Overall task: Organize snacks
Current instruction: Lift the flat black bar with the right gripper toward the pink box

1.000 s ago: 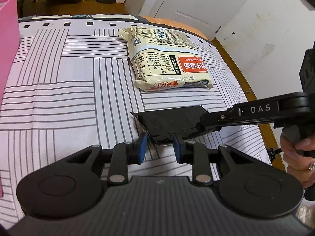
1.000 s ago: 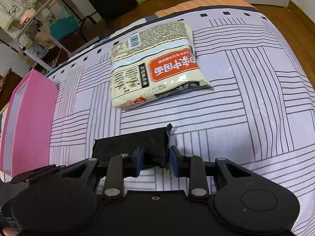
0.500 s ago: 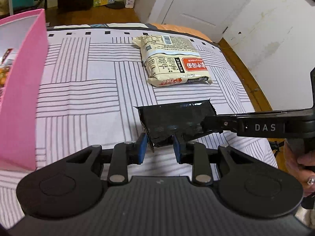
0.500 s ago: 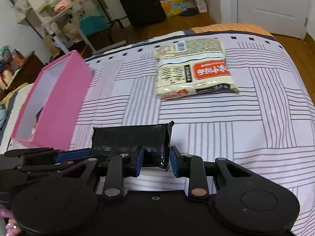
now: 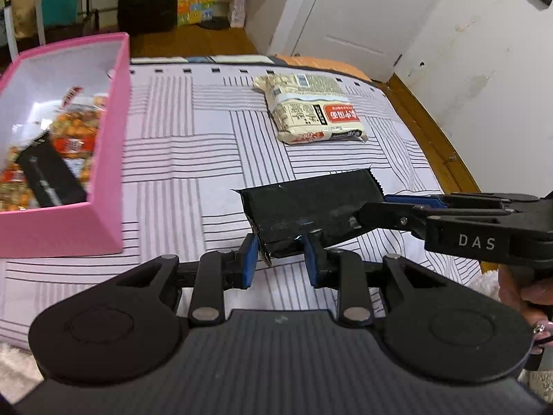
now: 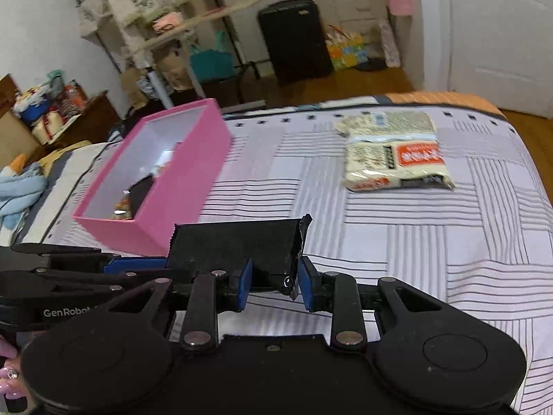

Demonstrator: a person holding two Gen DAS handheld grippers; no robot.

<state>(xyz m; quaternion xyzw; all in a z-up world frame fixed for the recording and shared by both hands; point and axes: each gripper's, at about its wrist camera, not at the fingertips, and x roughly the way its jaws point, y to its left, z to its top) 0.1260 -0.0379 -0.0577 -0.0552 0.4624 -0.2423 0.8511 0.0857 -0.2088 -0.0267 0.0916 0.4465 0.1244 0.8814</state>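
Note:
A black snack packet (image 5: 304,204) is held in the air above the striped bed by both grippers. My left gripper (image 5: 280,259) is shut on its near left end. My right gripper (image 6: 272,282) is shut on its other end, where the packet (image 6: 238,245) shows in the right wrist view. The right gripper's fingers (image 5: 397,207) reach in from the right in the left wrist view. A pink box (image 5: 103,145) to the left holds orange snack bags (image 5: 76,124) and a black packet (image 5: 48,180). A cream noodle pack (image 5: 311,110) lies farther back on the bed.
The pink box (image 6: 193,176) and noodle pack (image 6: 394,152) also show in the right wrist view. The bed (image 5: 193,159) has a purple striped sheet. A wooden bed edge (image 5: 432,128) and white wall lie right. A black suitcase (image 6: 293,38) and shelves stand beyond.
Both grippers have lifted the black packet off the sheet and carried it up and back. The pink box has come into fuller view on the left.

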